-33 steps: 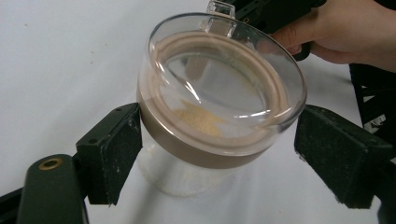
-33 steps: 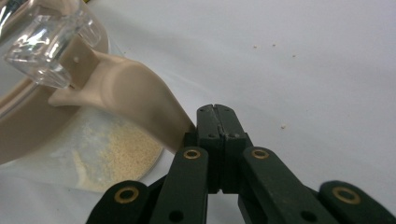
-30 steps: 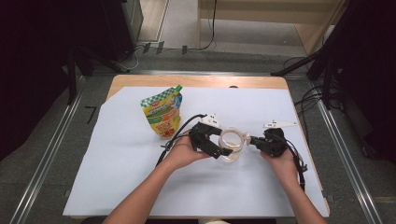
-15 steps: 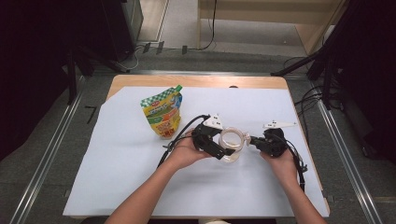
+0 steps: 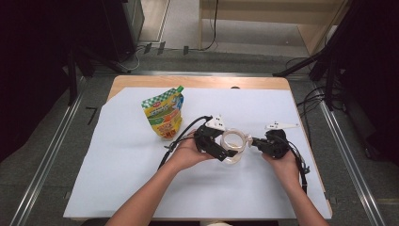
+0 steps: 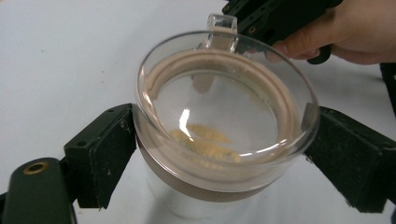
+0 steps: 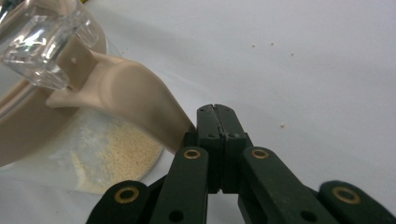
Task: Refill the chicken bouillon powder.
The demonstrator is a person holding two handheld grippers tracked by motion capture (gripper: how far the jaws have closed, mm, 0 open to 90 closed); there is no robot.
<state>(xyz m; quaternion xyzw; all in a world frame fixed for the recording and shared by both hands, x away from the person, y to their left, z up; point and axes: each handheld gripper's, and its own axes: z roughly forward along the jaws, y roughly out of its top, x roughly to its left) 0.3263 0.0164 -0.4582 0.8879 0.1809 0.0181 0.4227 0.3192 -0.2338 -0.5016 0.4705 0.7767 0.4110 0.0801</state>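
Jar [image 5: 234, 146] on sheet [image 5: 117, 165], mid-table, betw. both grippers: left gripper [image 5: 225, 153] at its left, right gripper [image 5: 254, 142] at its right. Powder [image 6: 205, 142] in jar bottom. Pouch [image 5: 164, 113] behind and left of jar, well apart. Sheet on table [image 5: 197, 82].

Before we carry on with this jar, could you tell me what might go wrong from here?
The left gripper clamps the jar only at its lid rim, so it may slip or tip, spilling the powder inside. The right gripper is shut beside the beige latch, seemingly not on it, so it might slide off if it pushes.
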